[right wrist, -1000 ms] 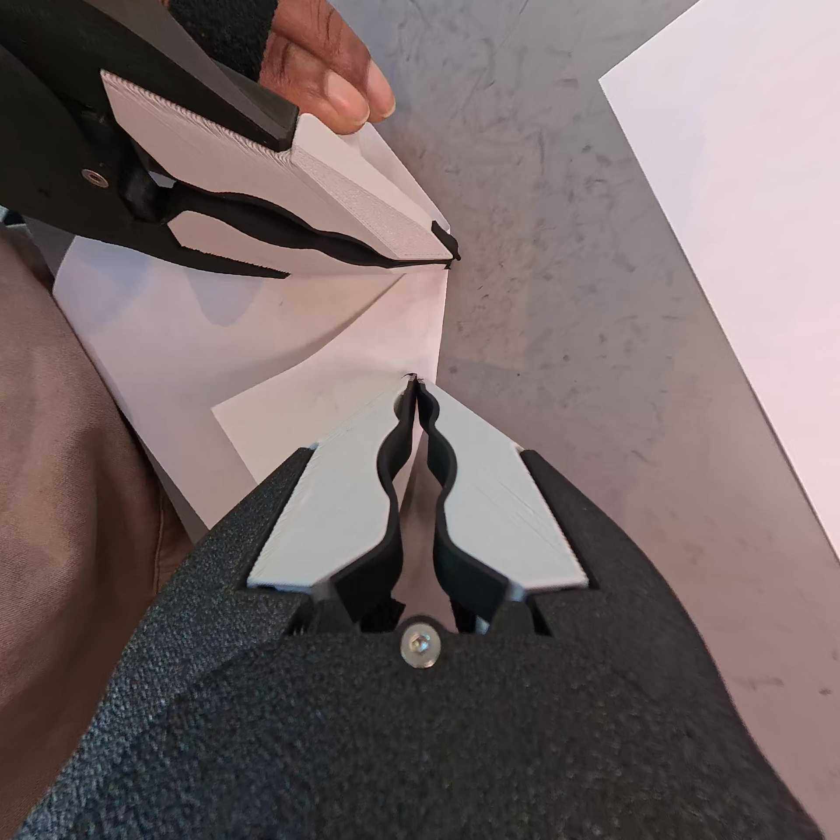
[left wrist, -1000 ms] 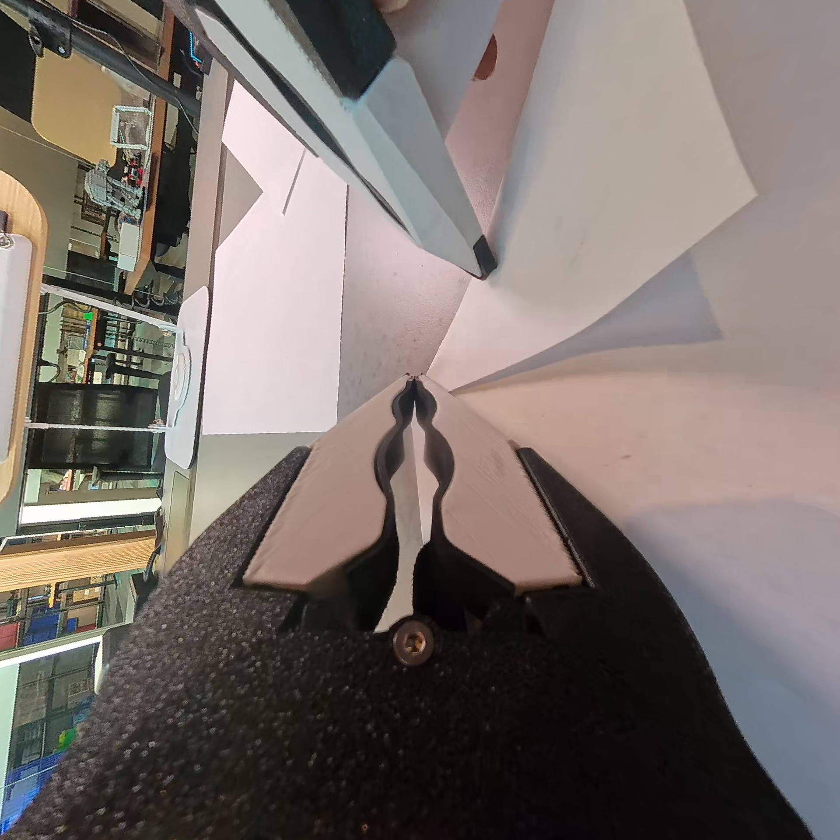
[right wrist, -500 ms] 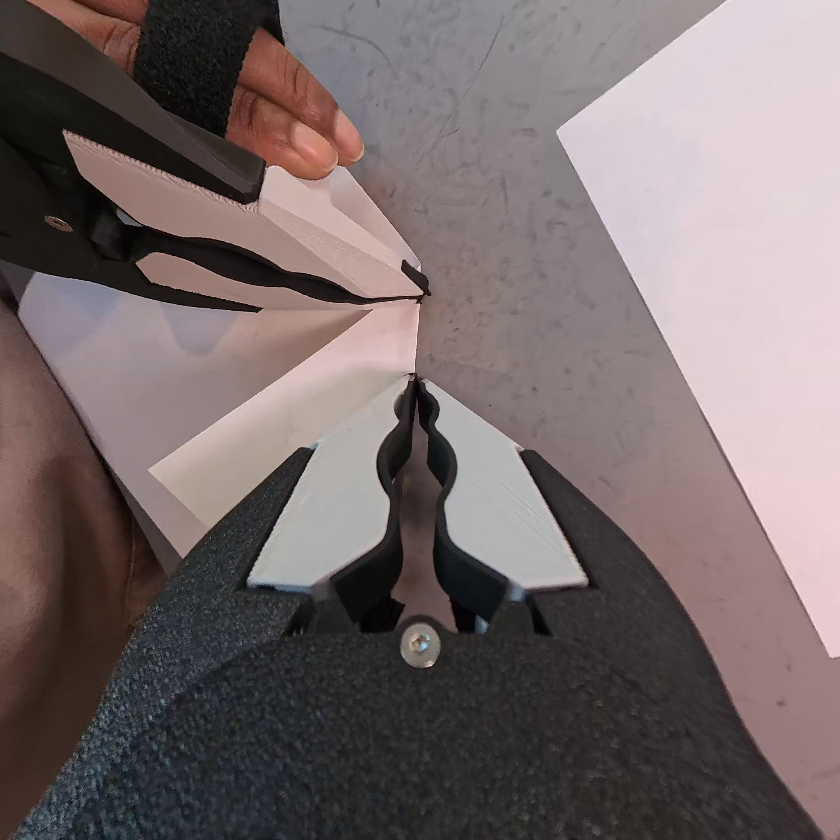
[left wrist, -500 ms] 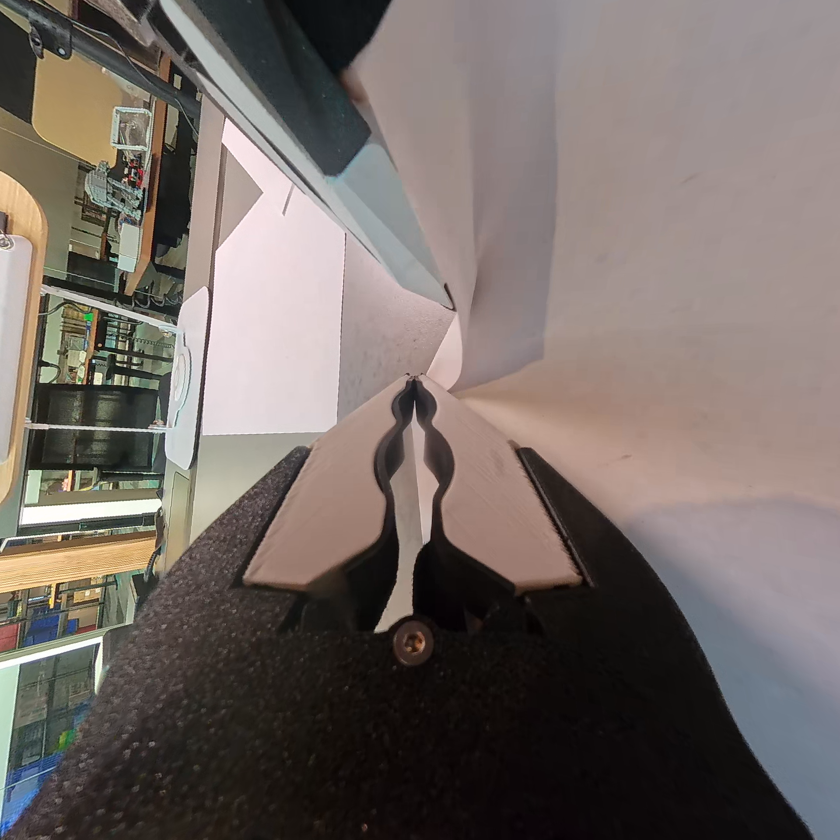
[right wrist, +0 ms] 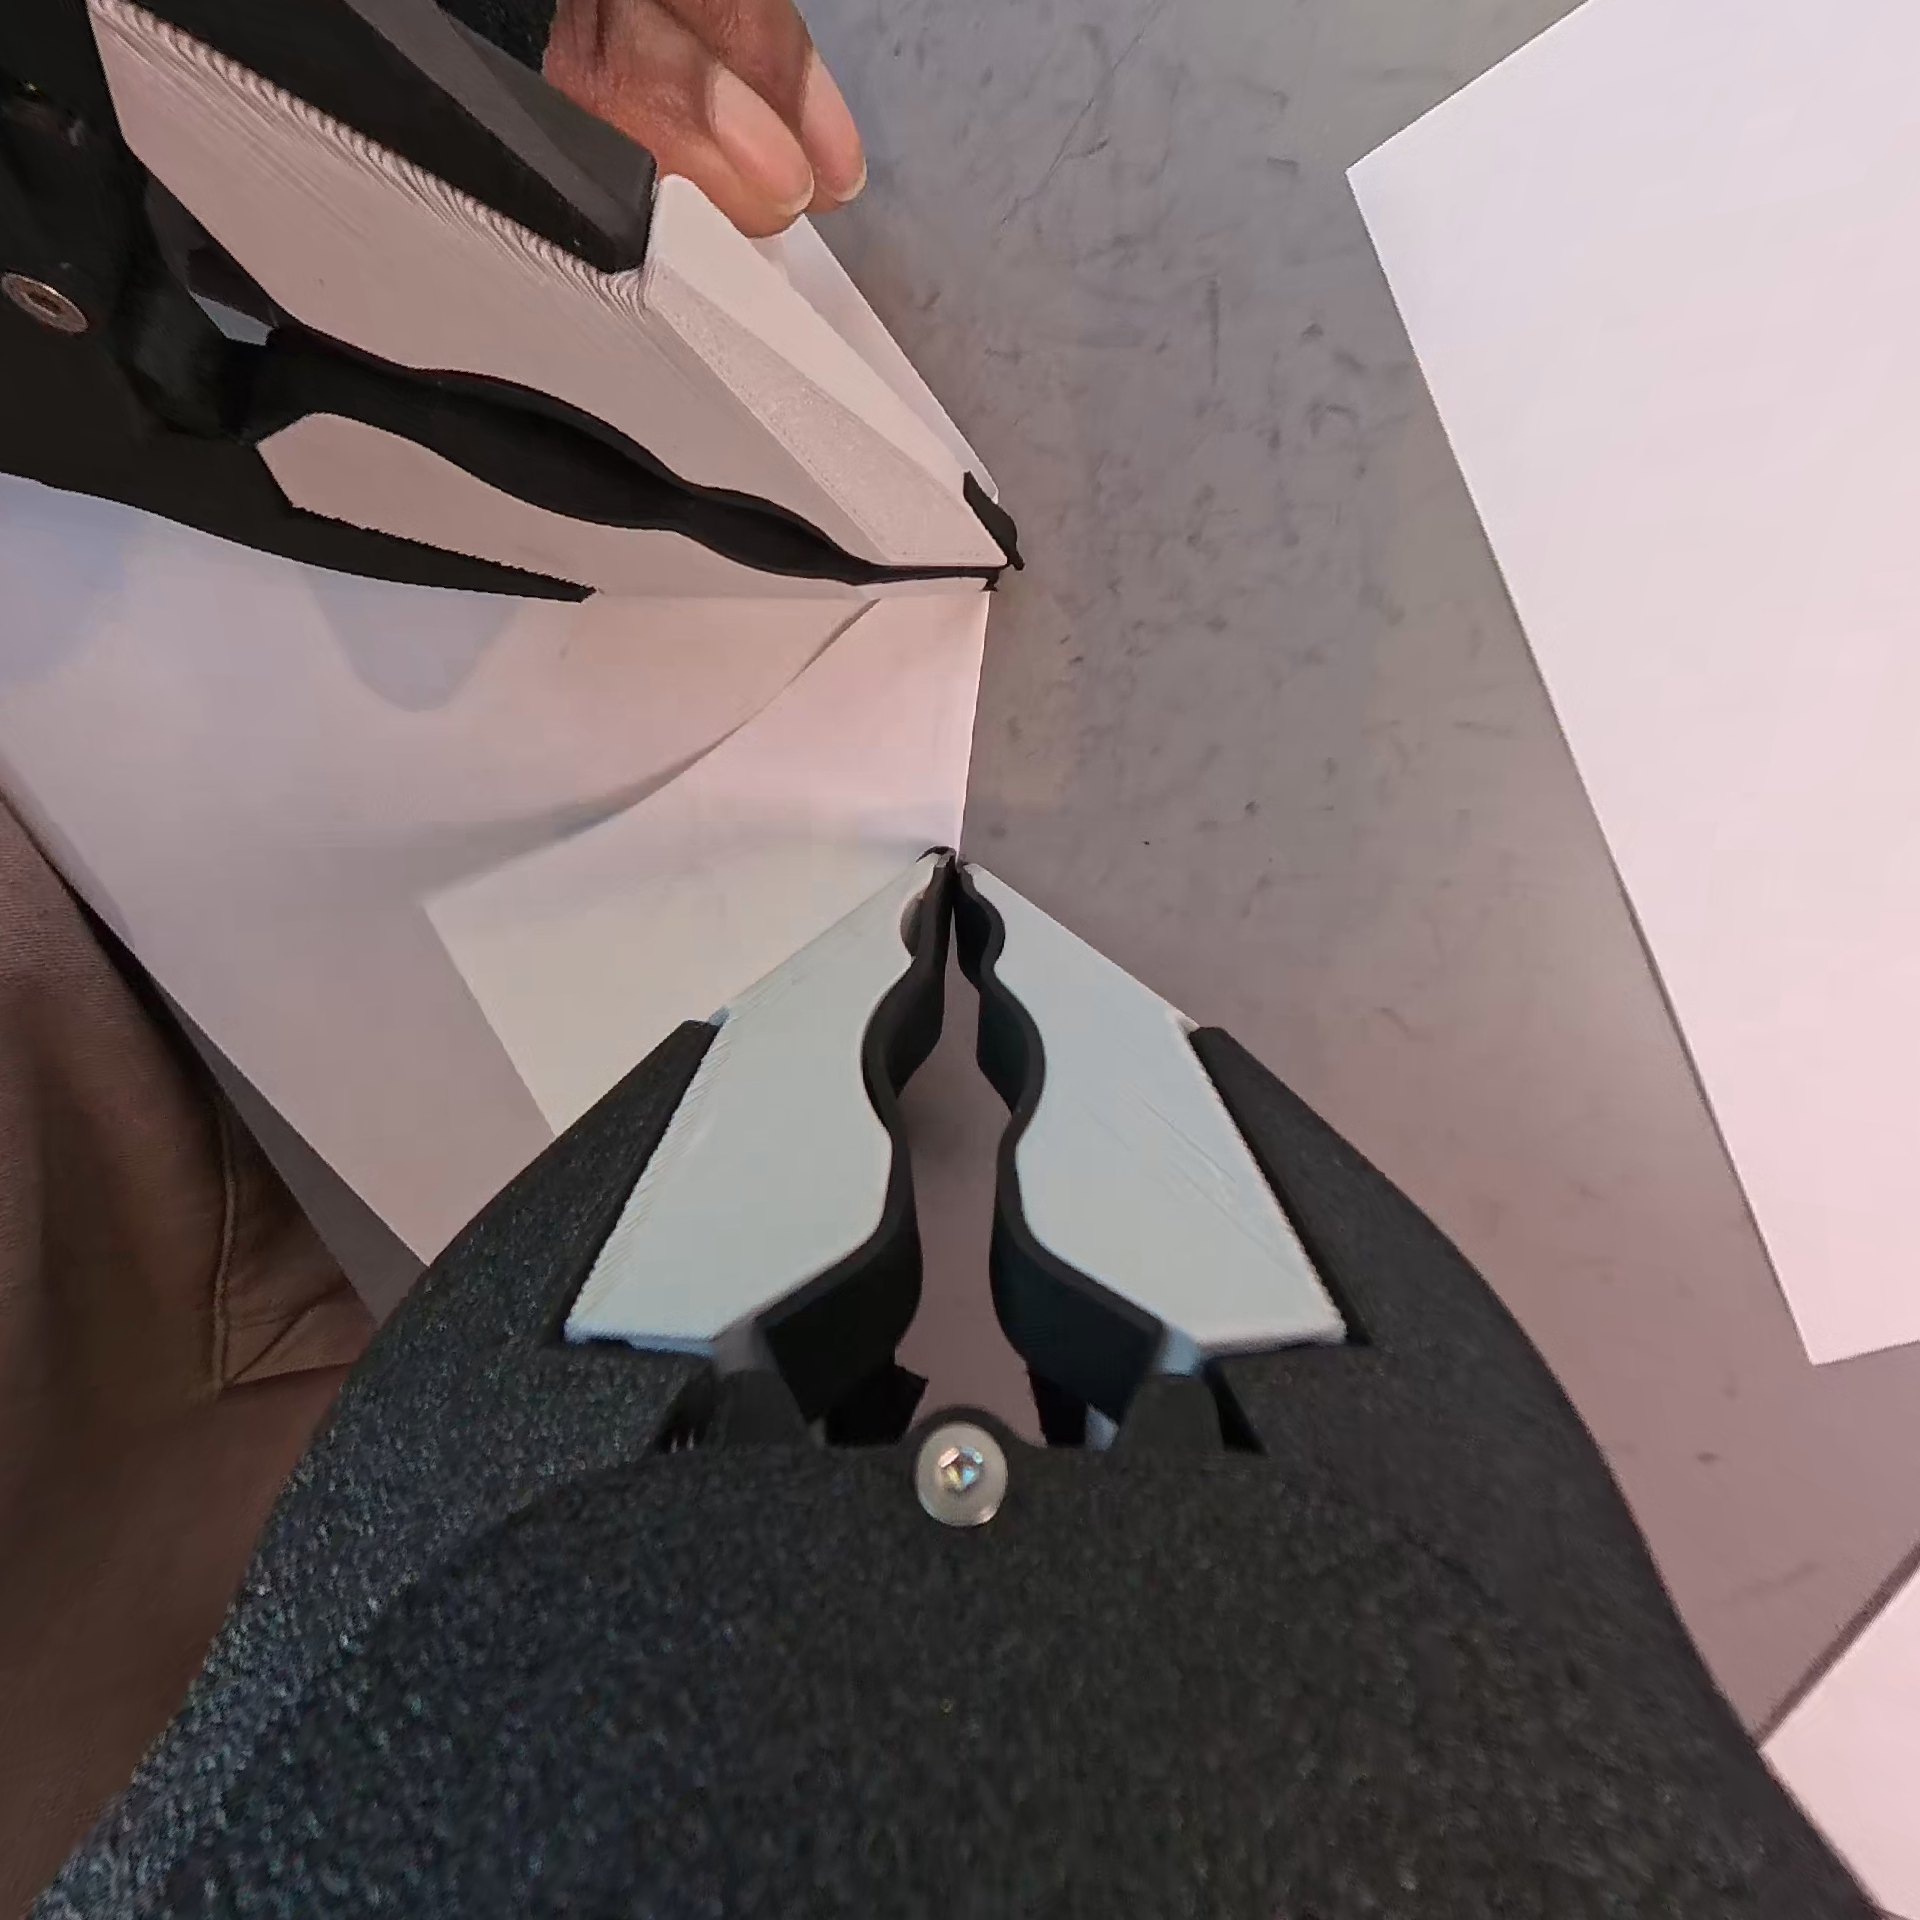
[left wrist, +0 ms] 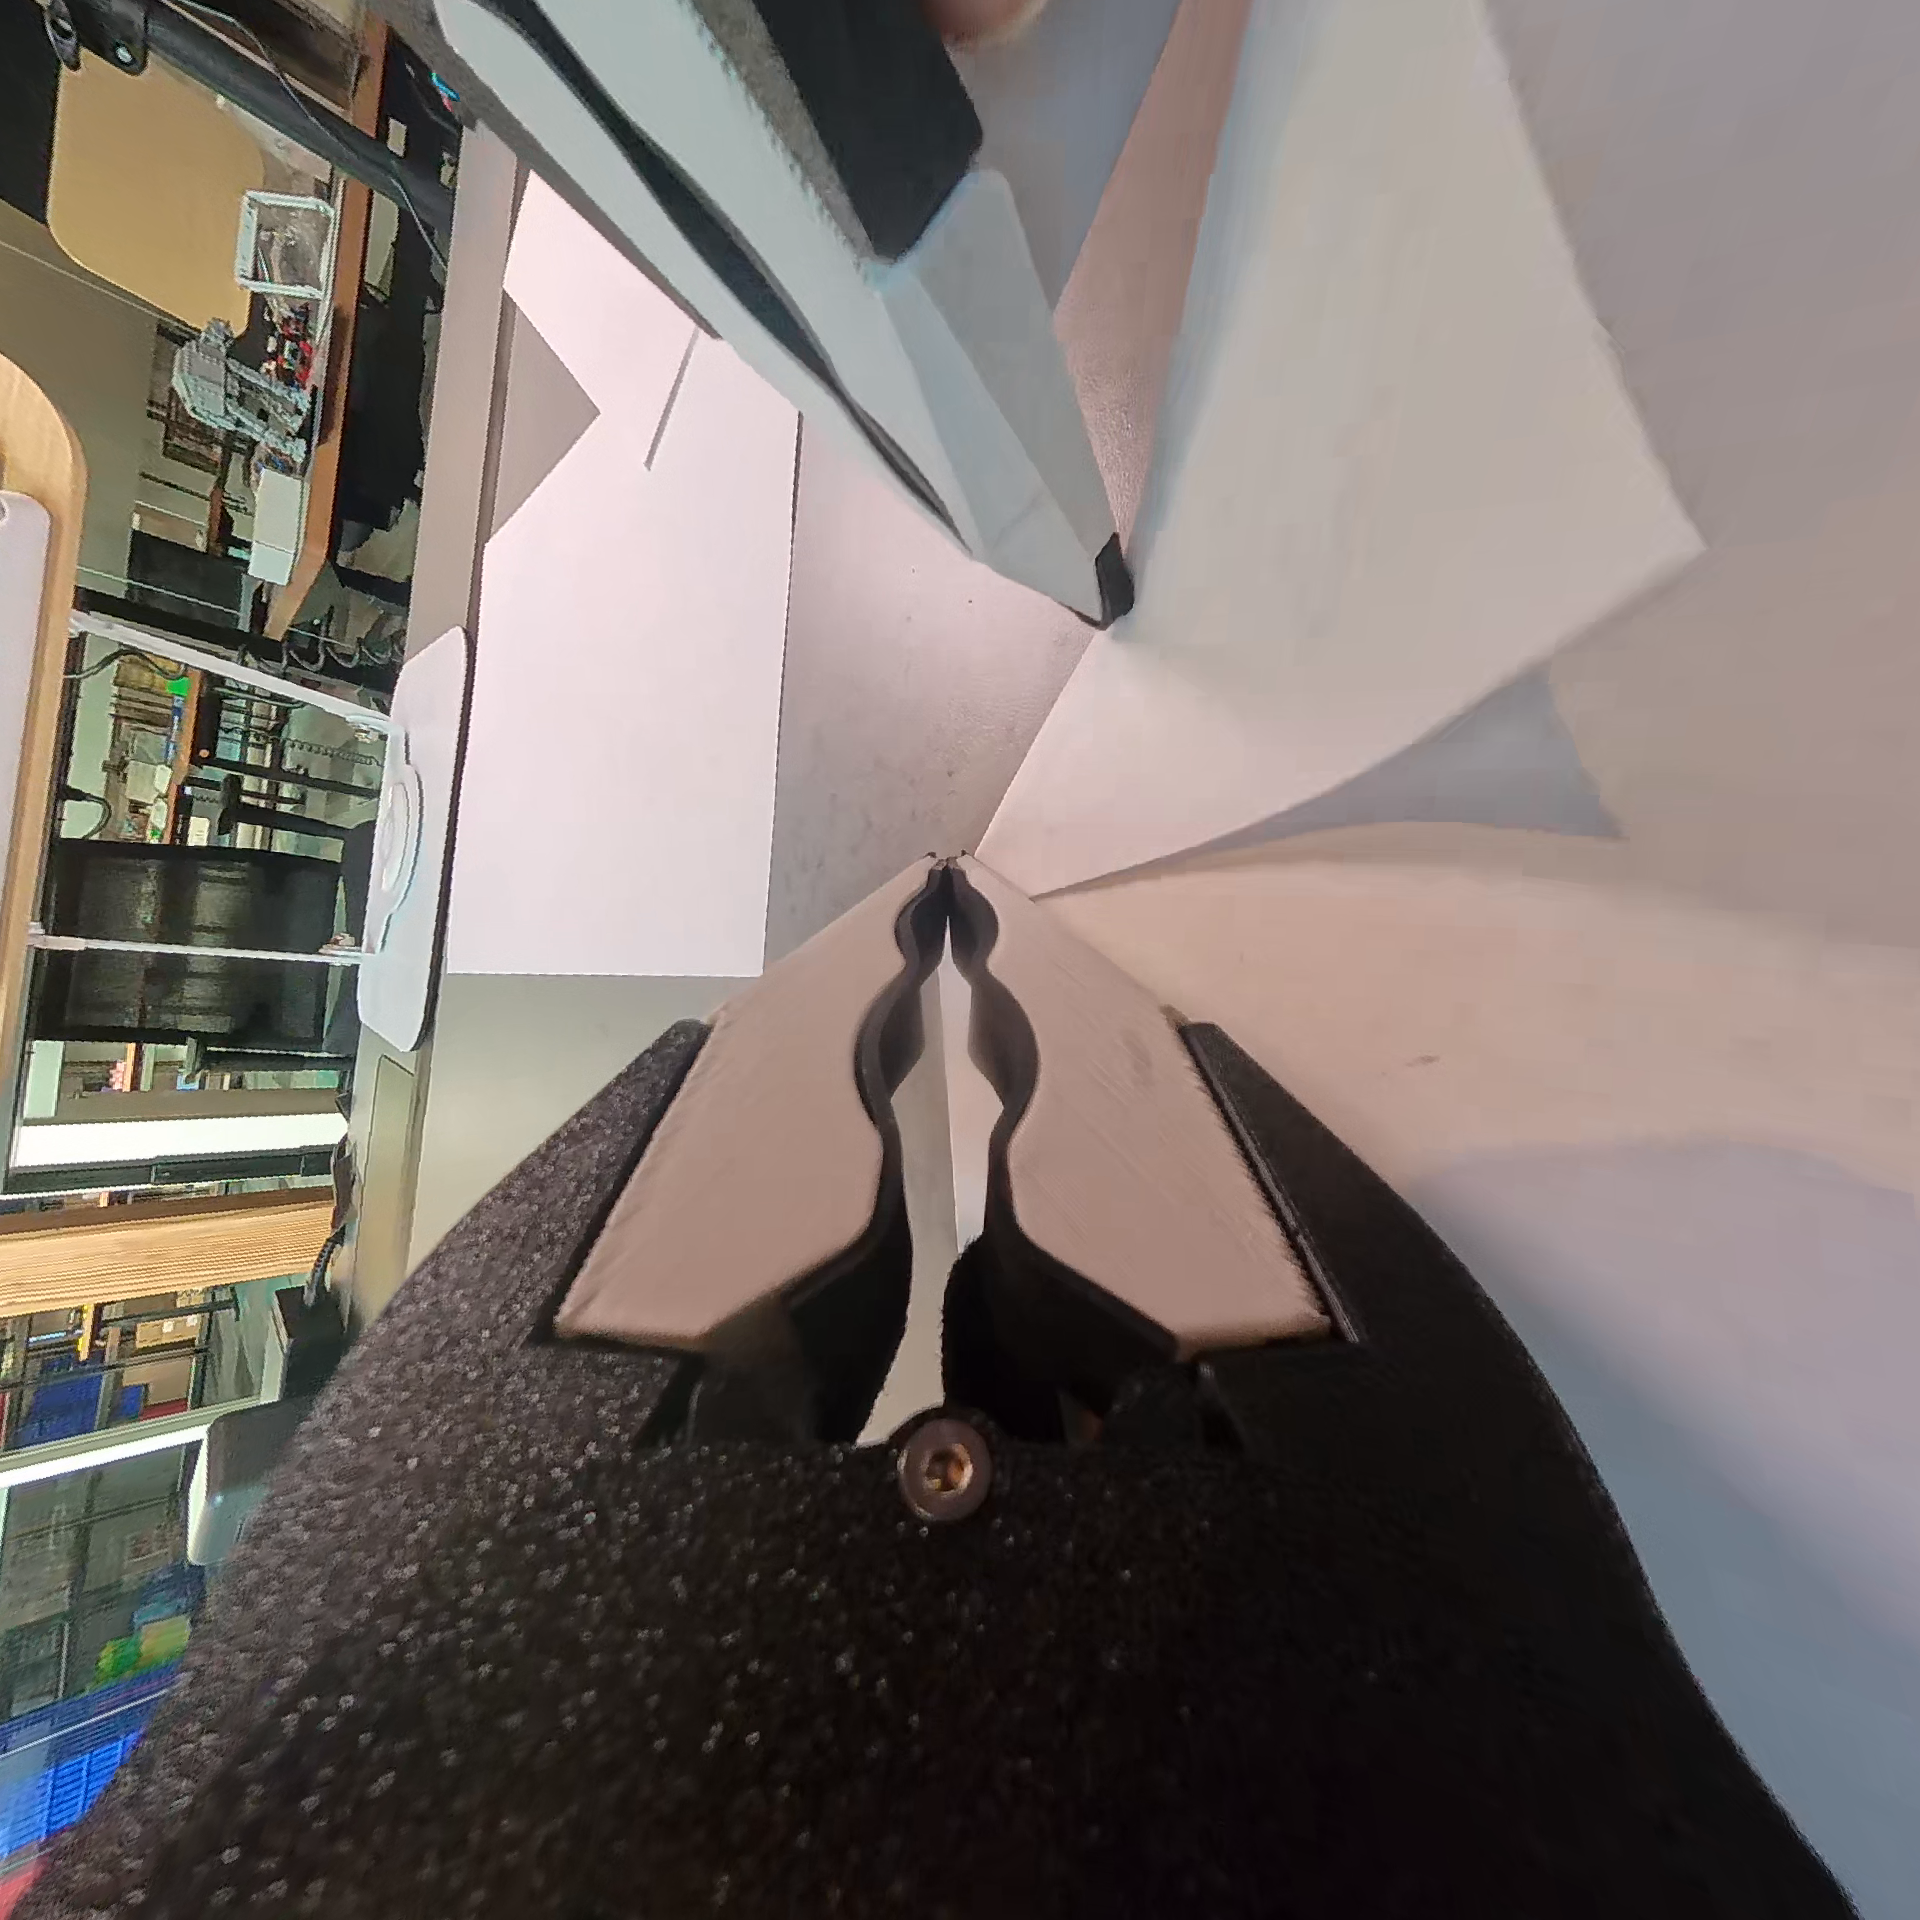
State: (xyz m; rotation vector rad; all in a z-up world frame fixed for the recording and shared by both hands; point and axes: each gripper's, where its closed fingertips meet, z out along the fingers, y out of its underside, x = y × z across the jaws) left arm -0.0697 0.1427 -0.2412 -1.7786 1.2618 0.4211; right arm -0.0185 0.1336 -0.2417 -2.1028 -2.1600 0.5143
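Both pinching one white sheet (right wrist: 312, 790) at neighbouring spots along its edge: left gripper (right wrist: 997, 566) clenched on an upper fold, right gripper (right wrist: 943, 858) clenched on the lower corner. Sheet buckled above the grey table (right wrist: 1195, 623), edge pointing away from the person; long axis unclear. Second sheet (right wrist: 1662, 520) lying flat, well apart.

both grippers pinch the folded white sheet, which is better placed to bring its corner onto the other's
Probably right: the right gripper is shut on the folded-over flap of the white sheet, just short of the left gripper, shut on the lower layer's corner.
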